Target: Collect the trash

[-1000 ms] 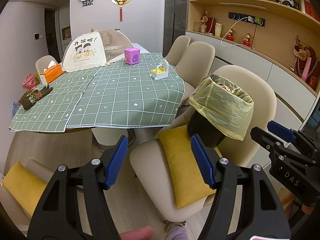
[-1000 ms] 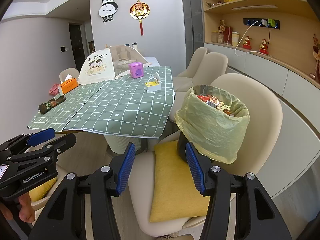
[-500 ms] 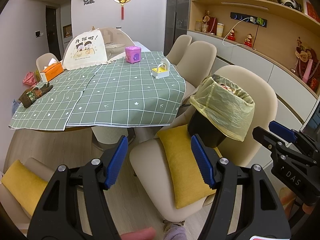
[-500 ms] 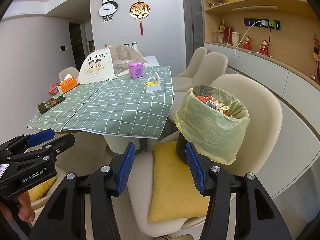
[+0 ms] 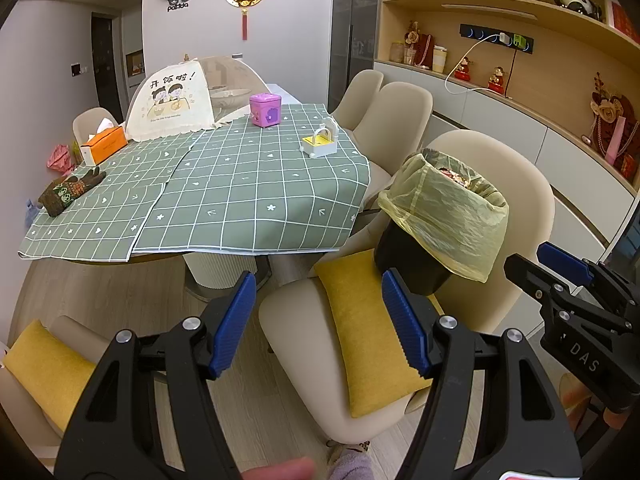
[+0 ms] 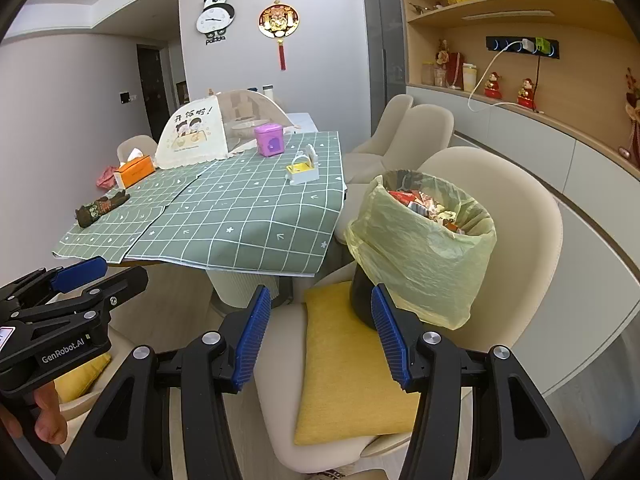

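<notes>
A black trash bin lined with a yellow-green bag stands on a beige chair, holding several colourful wrappers. My left gripper is open and empty, held in front of the chair, short of the bin. My right gripper is open and empty, also in front of the chair, below the bin. Each gripper shows at the edge of the other's view: the right one, the left one.
A yellow cushion lies on the chair seat. The table with a green checked cloth carries a food cover, purple box, orange tissue box, small yellow-white holder and gloves. Shelving and cabinets line the right wall.
Both grippers have drifted very slightly; the view has shifted a little. Both stay open and empty.
</notes>
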